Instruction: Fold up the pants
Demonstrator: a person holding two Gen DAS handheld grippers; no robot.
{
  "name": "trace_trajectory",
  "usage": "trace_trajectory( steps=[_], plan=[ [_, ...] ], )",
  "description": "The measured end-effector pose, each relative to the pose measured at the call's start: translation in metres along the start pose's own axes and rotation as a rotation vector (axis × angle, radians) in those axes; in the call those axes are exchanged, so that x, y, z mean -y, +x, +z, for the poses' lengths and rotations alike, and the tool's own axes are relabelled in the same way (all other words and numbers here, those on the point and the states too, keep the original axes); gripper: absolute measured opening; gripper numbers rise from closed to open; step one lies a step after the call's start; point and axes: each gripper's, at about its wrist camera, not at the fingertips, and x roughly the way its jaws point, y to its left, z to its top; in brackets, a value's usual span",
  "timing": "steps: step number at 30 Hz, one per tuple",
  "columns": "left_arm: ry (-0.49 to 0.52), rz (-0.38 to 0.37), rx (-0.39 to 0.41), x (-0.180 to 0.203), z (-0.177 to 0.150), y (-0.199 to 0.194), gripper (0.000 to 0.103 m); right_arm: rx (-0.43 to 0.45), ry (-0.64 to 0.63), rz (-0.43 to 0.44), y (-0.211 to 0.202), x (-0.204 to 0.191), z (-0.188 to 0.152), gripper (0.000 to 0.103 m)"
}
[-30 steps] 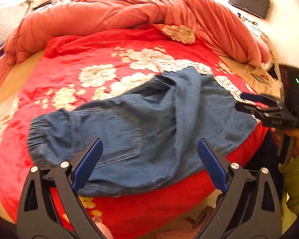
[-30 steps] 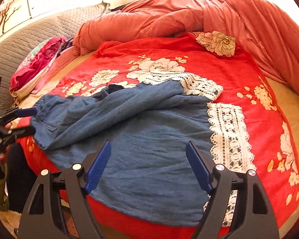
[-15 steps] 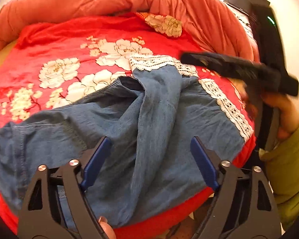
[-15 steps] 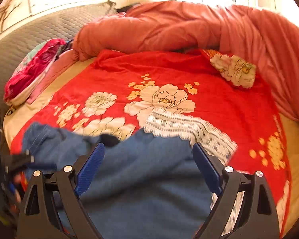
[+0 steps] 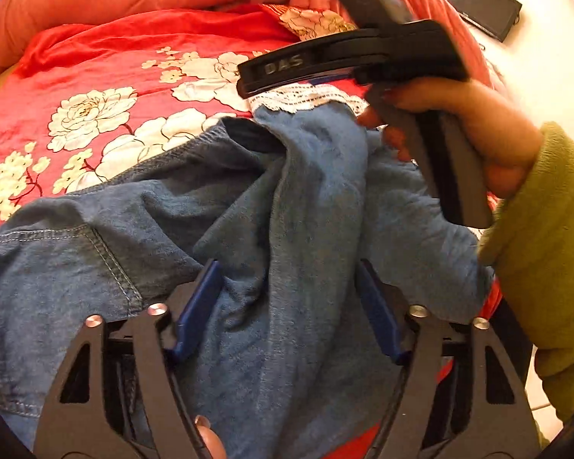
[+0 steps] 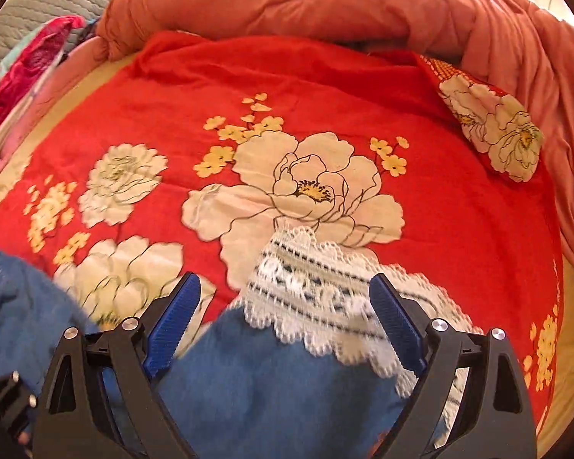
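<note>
Denim bunched in a ridge between the closing fingers of the left gripper (image 5: 287,310) could be pinched double, skewing the fold, since the blue lace-hemmed pants (image 5: 248,206) lie rumpled on the red floral bedspread (image 6: 325,88) while the right gripper (image 6: 283,321) hovers spread over the lace hem.

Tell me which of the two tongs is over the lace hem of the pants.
The right tongs: their blue pads straddle the white lace hem. The left tongs, closing, have only plain blue denim of the pants between them.
</note>
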Motion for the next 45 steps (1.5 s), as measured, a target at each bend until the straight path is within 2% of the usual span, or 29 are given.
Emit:
trace_trajectory(
  steps=[3,6,9,11,18,28,31,38,42,45],
  plan=[
    [-0.011,-0.033,0.007,-0.006,0.0,-0.001,0.06,-0.032,0.004,-0.014,0.016,-0.002,0.007,0.081],
    [-0.001,-0.039,0.014,-0.006,0.0,-0.002,0.06,-0.069,0.015,-0.02,0.031,-0.001,0.008,0.063],
    [-0.003,-0.056,0.022,-0.006,0.0,-0.008,0.06,-0.053,0.011,-0.012,0.033,0.004,0.005,0.037],
    [-0.012,-0.073,0.033,-0.009,-0.001,-0.011,0.06,-0.034,0.032,0.026,0.027,0.011,0.001,0.014],
    [-0.003,-0.091,0.078,-0.01,-0.004,-0.023,0.06,0.093,0.168,0.142,-0.018,0.048,-0.025,0.009],
    [0.054,-0.094,0.097,0.003,-0.005,-0.026,0.06,0.255,0.344,0.159,-0.109,0.097,-0.087,0.008],
    [0.1,-0.095,0.11,0.012,-0.008,-0.027,0.06,0.278,0.373,0.145,-0.129,0.105,-0.105,0.008],
    [0.299,-0.035,0.134,0.045,-0.019,-0.027,0.041,0.297,0.468,0.139,-0.161,0.119,-0.159,0.008],
    [0.398,0.034,0.135,0.062,-0.028,-0.023,0.041,0.307,0.531,0.15,-0.173,0.123,-0.186,0.008],
    [0.429,0.082,0.123,0.065,-0.031,-0.015,0.042,0.316,0.57,0.174,-0.18,0.124,-0.202,0.008]
  ],
)
